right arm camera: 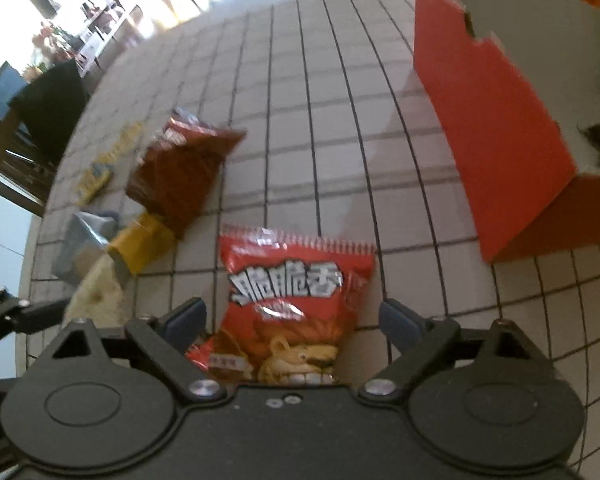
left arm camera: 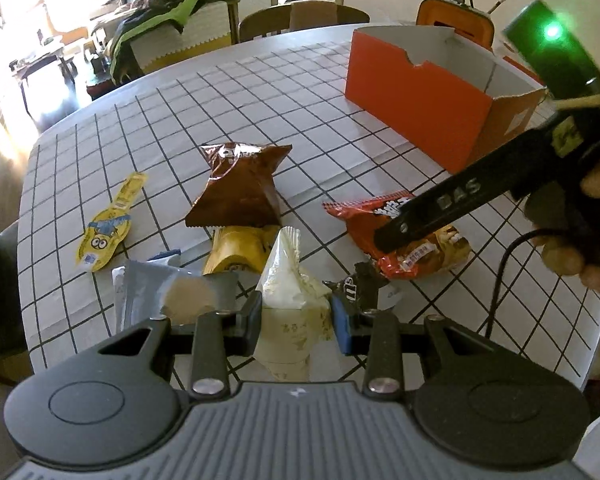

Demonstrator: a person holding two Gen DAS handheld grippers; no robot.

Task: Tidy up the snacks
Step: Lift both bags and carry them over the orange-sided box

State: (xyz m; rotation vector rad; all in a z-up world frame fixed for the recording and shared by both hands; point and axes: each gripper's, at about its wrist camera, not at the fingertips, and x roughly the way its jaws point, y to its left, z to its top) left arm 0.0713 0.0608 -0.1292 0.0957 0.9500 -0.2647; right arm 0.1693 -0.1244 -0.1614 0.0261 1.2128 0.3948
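My left gripper (left arm camera: 296, 316) is shut on a cream snack packet (left arm camera: 286, 280), held just above the gridded table (left arm camera: 260, 92). A red snack packet (right arm camera: 296, 292) lies flat on the table between the wide-apart jaws of my right gripper (right arm camera: 292, 320), and the pads do not touch it. In the left wrist view one black finger (left arm camera: 432, 208) of the right gripper hangs over that red packet (left arm camera: 356, 220). An open orange box (left arm camera: 420, 92) stands at the back right, also seen as the orange box (right arm camera: 492, 128) in the right wrist view.
A brown packet (left arm camera: 240, 188), a yellow cartoon packet (left arm camera: 108, 228), another yellow packet (left arm camera: 236, 252), a silver packet (left arm camera: 172, 292) and a dark wrapper (left arm camera: 360, 284) lie around the left gripper. Chairs and a lamp stand beyond the table's far edge.
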